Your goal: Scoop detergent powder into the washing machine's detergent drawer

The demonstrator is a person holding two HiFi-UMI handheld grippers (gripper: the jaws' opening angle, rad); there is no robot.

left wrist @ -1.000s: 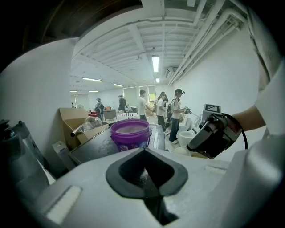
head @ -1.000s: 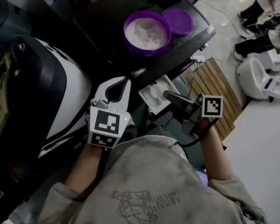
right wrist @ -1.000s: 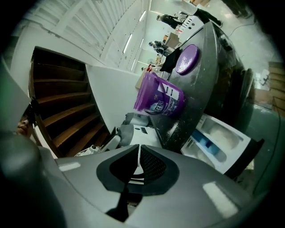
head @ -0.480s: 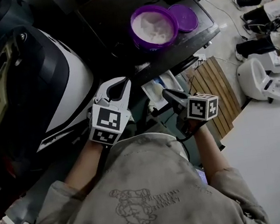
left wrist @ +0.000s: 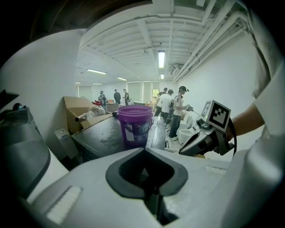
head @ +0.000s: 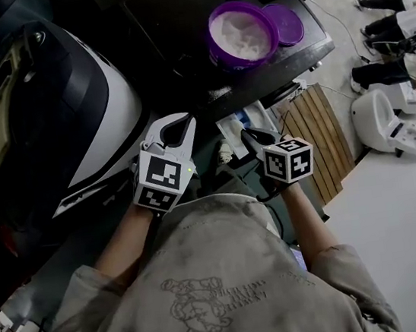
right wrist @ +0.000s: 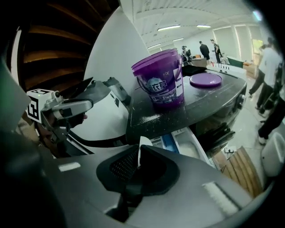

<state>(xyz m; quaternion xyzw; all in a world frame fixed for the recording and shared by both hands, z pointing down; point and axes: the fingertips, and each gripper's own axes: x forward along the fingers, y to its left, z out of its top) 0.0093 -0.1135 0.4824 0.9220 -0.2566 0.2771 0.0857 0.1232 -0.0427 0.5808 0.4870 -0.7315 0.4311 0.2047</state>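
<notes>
A purple bucket (head: 243, 32) of white detergent powder stands on the black washing machine top (head: 173, 28), with its purple lid (head: 285, 24) beside it. Below the top's front edge the detergent drawer (head: 234, 125) is pulled out; it is white with a blue compartment (right wrist: 169, 142). My right gripper (head: 249, 136) hovers just in front of the drawer, shut on the thin handle of a white scoop (right wrist: 142, 146). My left gripper (head: 186, 121) is shut and empty, left of the drawer. The bucket (left wrist: 135, 124) lies straight ahead of it.
Some powder (head: 217, 95) is spilled near the top's front edge. A large black and white machine (head: 101, 115) fills the left. A wooden slatted board (head: 319, 134) and a white toilet-like unit (head: 386, 121) sit on the floor at right, where people stand.
My right gripper has swung left and in towards the drawer, its marker cube turning. The left gripper has barely moved. The head view has shifted slightly.
</notes>
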